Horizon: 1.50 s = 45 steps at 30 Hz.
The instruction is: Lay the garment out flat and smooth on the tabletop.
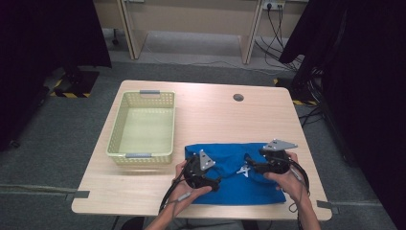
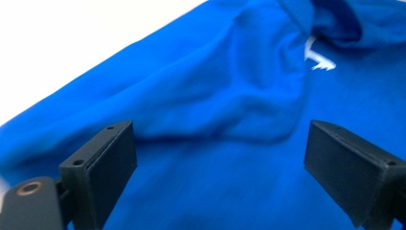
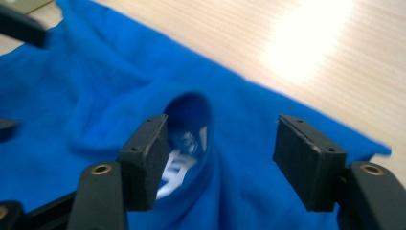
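A blue garment lies rumpled on the near part of the worktop, right of a yellow basket, with left tongs and right tongs both apart above it, gripping nothing.

Looks like a lab or office workroom set up for recording. Pale wooden table with a round cable port near its far edge, standing on grey carpet. Strips of tape on the floor at the near table corners, and yellow-and-black hazard tape at far left and far right. Black curtains hanging along both sides, closing off the space. Light wood desks against the far wall, with a wall socket and dark cables trailing down to the floor at far right. Nothing homely: bare furniture, screened sides, marked floor.
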Available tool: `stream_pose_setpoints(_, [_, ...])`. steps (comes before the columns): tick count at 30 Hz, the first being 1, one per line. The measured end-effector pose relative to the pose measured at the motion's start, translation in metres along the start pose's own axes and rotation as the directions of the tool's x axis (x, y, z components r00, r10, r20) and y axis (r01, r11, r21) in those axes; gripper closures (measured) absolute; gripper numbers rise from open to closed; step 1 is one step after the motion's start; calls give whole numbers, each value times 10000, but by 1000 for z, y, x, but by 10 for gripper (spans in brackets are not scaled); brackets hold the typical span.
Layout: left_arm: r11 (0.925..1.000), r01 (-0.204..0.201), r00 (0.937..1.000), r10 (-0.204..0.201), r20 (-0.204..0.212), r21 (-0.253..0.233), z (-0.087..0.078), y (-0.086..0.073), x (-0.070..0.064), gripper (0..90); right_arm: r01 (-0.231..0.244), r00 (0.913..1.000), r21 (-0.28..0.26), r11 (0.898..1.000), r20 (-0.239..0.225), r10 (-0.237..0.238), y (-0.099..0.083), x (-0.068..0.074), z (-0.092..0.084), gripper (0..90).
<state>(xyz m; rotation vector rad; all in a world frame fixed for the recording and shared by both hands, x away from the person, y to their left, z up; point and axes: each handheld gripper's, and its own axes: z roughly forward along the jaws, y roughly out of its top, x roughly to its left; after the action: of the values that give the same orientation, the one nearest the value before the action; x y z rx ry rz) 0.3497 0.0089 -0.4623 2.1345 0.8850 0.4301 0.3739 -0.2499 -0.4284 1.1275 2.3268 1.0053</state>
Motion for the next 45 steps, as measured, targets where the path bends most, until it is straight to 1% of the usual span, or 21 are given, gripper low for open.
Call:
stream_pose_setpoints(1, [10000,0,10000,0,0,0,0,0,0,103,0,10000,0,10000,0,0,0,0,0,362])
stream_pose_setpoints(2, [9998,-171,9999,171,-27,35,4,4,-2,104,39,10000,94,9999,-86,-39,-6,1,-4,344])
stream_pose_setpoints(4, [9989,-462,9989,463,-88,56,12,11,-6,106,37,9999,158,9999,-146,-35,-9,1,-6,336])
stream_pose_setpoints(8, [9970,-744,9972,745,-25,188,27,21,-12,85,121,9994,482,9988,-332,-105,-22,4,-15,280])
stream_pose_setpoints(9, [9968,-776,9970,778,-59,188,29,23,-13,85,121,9994,482,9988,-332,-105,-22,4,-15,280])
stream_pose_setpoints(11, [9966,-779,9969,781,-68,253,34,26,-14,58,287,9987,830,9961,-439,-251,-32,7,-15,251])
stream_pose_setpoints(14, [9954,-893,9958,899,-169,350,38,27,-13,62,336,9985,1101,9934,-464,-286,-38,9,-11,246])
stream_pose_setpoints(15, [9958,-837,9963,844,-186,364,39,27,-12,67,363,9983,1233,9917,-500,-303,-40,9,-9,245])
stream_pose_setpoints(17, [9963,-766,9967,776,-228,398,38,26,-10,67,408,9980,1413,9891,-537,-335,-44,9,-4,245])
stream_pose_setpoints(19, [9955,-852,9958,864,-298,403,34,22,-10,62,370,9984,1532,9875,-486,-299,-47,8,-1,255])
stream_pose_setpoints(21, [9949,-891,9950,911,-408,476,31,17,-8,61,532,9980,1473,9877,-410,-476,-49,6,0,288])
stream_pose_setpoints(23, [9936,-949,9936,983,-548,617,30,11,-4,57,661,9975,1430,9875,-335,-619,-48,5,-1,365])
stream_pose_setpoints(26, [9971,-557,9979,573,-305,511,28,3,1,48,759,9969,1339,9881,-303,-724,-49,4,-3,449])
stream_pose_setpoints(32, [9944,-836,9964,842,-69,644,16,-6,3,45,1188,9927,1358,9836,-360,-1150,-56,11,-13,570])
stream_pose_setpoints(36, [9930,-1012,9949,1008,99,604,8,-13,-3,49,1504,9884,1372,9791,-413,-1460,-63,18,-22,634])
stream_pose_setpoints(38, [9877,-1385,9903,1387,24,727,7,-10,-6,54,1532,9880,1289,9798,-376,-1496,-66,19,-25,660])
stream_pose_setpoints(40, [9817,-1786,9834,1802,-201,667,8,-3,-8,72,1535,9881,1237,9804,-321,-1506,-66,17,-25,679])
stream_pose_setpoints(42, [9834,-1742,9845,1750,-125,516,12,6,-10,73,1454,9893,1210,9820,-265,-1432,-65,15,-23,687])
stream_pose_setpoints(43, [9823,-1817,9831,1824,-117,465,15,10,-12,75,1406,9900,1202,9827,-274,-1383,-65,15,-23,688])
stream_pose_setpoints(44, [9809,-1895,9817,1901,-99,436,19,13,-13,97,1411,9899,1182,9829,-300,-1385,-64,14,-22,689])
stream_pose_setpoints(45, [9822,-1835,9830,1835,27,405,28,17,-13,140,1372,9904,1142,9839,-318,-1344,-64,12,-21,689])
